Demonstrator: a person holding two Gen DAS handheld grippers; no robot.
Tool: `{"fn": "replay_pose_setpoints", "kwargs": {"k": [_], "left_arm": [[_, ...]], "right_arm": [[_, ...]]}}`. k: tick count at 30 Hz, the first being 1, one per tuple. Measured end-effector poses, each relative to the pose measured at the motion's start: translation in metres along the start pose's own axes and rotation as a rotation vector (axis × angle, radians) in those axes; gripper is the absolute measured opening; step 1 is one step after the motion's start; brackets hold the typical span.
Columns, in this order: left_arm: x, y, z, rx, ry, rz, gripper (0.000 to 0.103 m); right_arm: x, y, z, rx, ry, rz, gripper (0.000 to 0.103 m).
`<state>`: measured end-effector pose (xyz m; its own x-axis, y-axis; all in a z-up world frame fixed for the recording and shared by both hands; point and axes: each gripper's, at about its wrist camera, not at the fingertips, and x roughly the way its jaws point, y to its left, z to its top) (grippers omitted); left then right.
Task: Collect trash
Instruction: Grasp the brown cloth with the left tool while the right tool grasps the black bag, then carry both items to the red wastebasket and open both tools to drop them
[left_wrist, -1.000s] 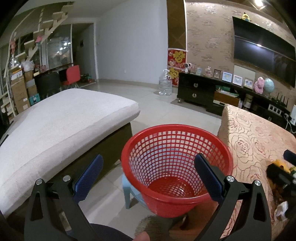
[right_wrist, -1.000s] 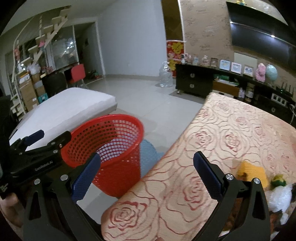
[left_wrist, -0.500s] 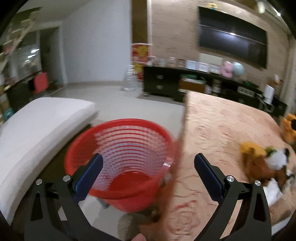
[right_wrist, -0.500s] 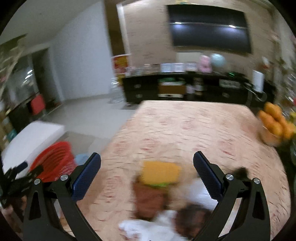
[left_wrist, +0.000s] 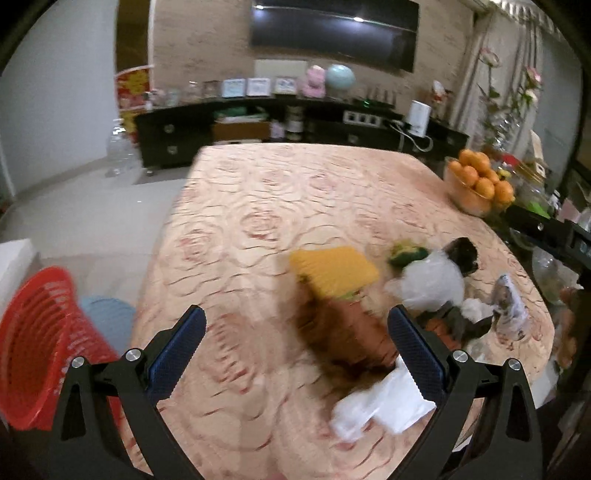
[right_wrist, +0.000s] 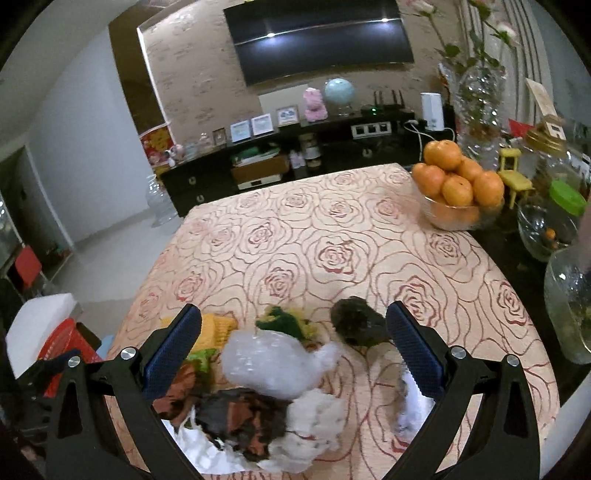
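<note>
A heap of trash lies on the rose-patterned table (right_wrist: 332, 236): a crumpled clear plastic bag (right_wrist: 269, 360), white tissue (right_wrist: 314, 421), dark brown and orange wrappers (right_wrist: 243, 417), a yellow packet (right_wrist: 214, 328), a green and yellow scrap (right_wrist: 284, 321) and a dark lump (right_wrist: 356, 326). My right gripper (right_wrist: 293, 354) is open and empty just above the heap. In the left wrist view my left gripper (left_wrist: 295, 354) is open and empty over the table before the yellow packet (left_wrist: 332, 269), brown wrapper (left_wrist: 343, 339) and white tissue (left_wrist: 384, 406). The red mesh basket (left_wrist: 33, 347) stands at the far left, off the table.
A glass bowl of oranges (right_wrist: 458, 188) stands at the table's far right. Glass jars (right_wrist: 569, 306) and a vase (right_wrist: 476, 110) crowd the right edge. A blue stool (left_wrist: 107, 321) is beside the basket. A black TV cabinet (right_wrist: 295, 162) runs along the far wall.
Both grippers have swung right, from the red basket to the trash heap on the table. The basket has slid to the left edge of both views. Both grippers stay open.
</note>
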<state>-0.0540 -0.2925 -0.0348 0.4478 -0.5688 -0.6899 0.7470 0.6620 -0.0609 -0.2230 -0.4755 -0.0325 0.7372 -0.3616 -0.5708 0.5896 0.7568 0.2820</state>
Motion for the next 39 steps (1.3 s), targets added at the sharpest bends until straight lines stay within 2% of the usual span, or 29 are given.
{"fn": "replay_pose_setpoints", "kwargs": {"k": [7, 12, 13, 15, 21, 25, 30, 33, 36, 39], "left_arm": [[0.044, -0.018, -0.004, 0.053, 0.119, -0.052, 0.092], [0.058, -0.015, -0.013, 0.029, 0.165, -0.115, 0.053], [0.058, -0.014, -0.014, 0.026, 0.159, -0.119, 0.051], [0.060, -0.012, -0.014, 0.023, 0.160, -0.130, 0.037], [0.046, 0.002, -0.006, -0.029, 0.125, -0.176, 0.031], [0.023, 0.012, 0.001, -0.038, 0.059, -0.166, 0.031], [0.013, 0.030, 0.006, -0.077, 0.028, -0.148, 0.031], [0.007, 0.043, 0.009, -0.116, 0.008, -0.147, 0.031], [-0.005, 0.051, 0.011, -0.128, -0.034, -0.141, 0.031], [-0.015, 0.055, 0.012, -0.111, -0.072, -0.108, 0.031]], "right_arm": [[-0.002, -0.020, 0.002, 0.053, 0.005, -0.016, 0.097], [0.001, -0.026, 0.002, 0.067, 0.023, -0.032, 0.097], [0.003, -0.029, 0.002, 0.073, 0.028, -0.033, 0.097], [0.005, -0.037, 0.004, 0.101, 0.038, -0.027, 0.097], [0.021, -0.054, 0.020, 0.138, 0.067, -0.081, 0.097], [0.053, -0.055, 0.025, 0.093, 0.143, -0.107, 0.097], [0.096, -0.048, 0.012, 0.034, 0.266, -0.121, 0.097], [0.117, -0.045, 0.001, -0.018, 0.342, -0.179, 0.086], [0.129, -0.045, -0.007, -0.020, 0.398, -0.169, 0.065], [0.129, -0.044, -0.010, -0.035, 0.400, -0.193, 0.047]]}}
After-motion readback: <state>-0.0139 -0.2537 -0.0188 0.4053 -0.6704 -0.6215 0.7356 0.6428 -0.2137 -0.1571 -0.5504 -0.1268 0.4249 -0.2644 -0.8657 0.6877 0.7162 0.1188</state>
